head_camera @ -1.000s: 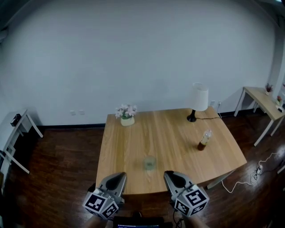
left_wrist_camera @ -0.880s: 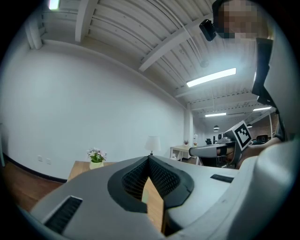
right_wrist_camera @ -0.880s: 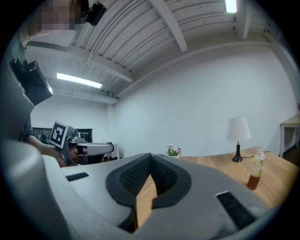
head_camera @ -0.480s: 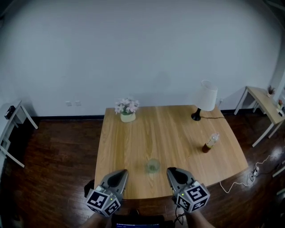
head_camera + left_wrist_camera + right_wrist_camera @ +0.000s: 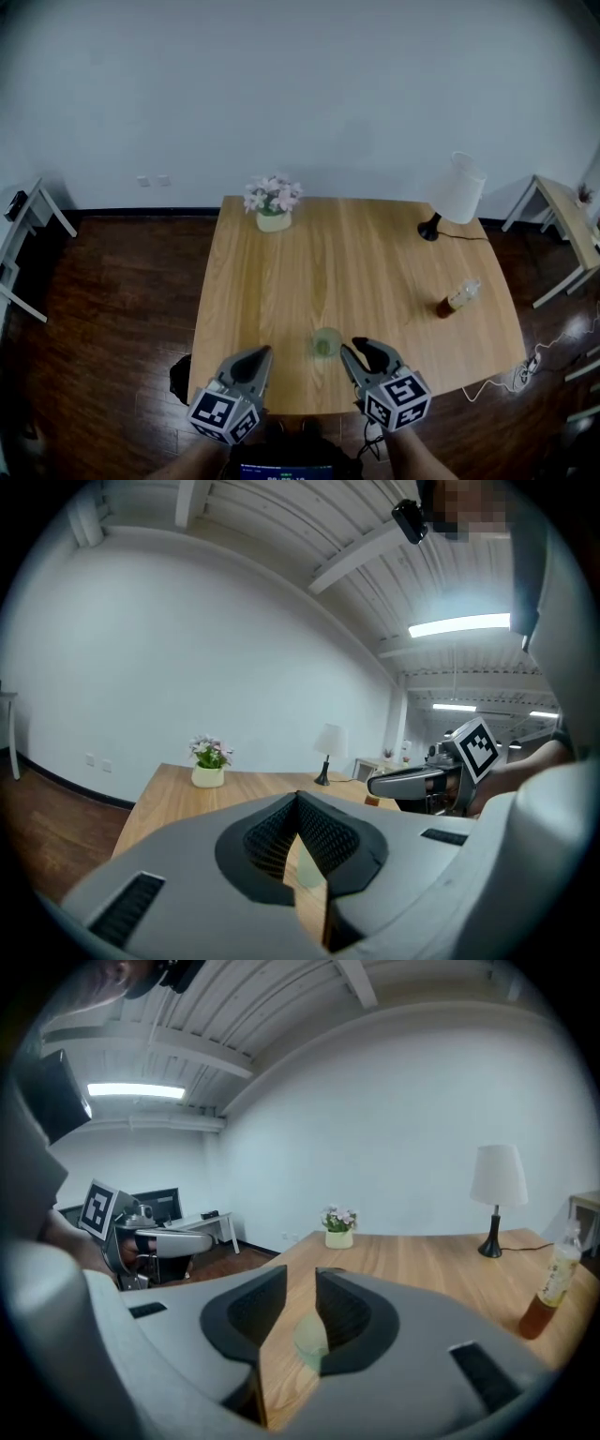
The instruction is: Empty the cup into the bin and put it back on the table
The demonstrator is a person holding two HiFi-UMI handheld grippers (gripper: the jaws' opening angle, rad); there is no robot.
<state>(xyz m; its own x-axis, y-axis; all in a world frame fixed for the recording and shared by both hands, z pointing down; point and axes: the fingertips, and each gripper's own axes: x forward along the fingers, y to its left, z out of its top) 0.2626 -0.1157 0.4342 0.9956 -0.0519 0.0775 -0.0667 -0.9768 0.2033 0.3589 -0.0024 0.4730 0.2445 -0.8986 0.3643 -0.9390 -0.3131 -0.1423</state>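
Cup [image 5: 326,342] is sitting upright on the table [image 5: 281,272] near the front edge, just ahead of both grippers and between them. It looks pale and translucent, and its contents can't be made out.

Right gripper [image 5: 356,351] is pointing at it, angled slightly down. Its fingers [image 5: 354,1321] have just been opening but are standing only a narrow slit apart, with nothing between them and the cup showing ahead through the gap. Left gripper [image 5: 257,356] is idling with its fingers [image 5: 330,834] meeting at the tips, holding nothing.

Risks from here:
- The gap is looking narrower than the cup. Going in like this, the fingertips are likely butting the wall and shoving or tipping it, spilling on the table.
- The cup is sitting close to the front edge, so a nudge toward the person is probably sending it off.
- It looks like a thin, light cup. Over-squeezing is risking a buckled wall and slopped contents, and under-squeezing is risking a slip mid-carry.
- The bin isn't clearly showing. A dark object [image 5: 178,378] on the floor by the table's near-left corner may be it. If so, the carry is crossing the left gripper's space, risking a clash.
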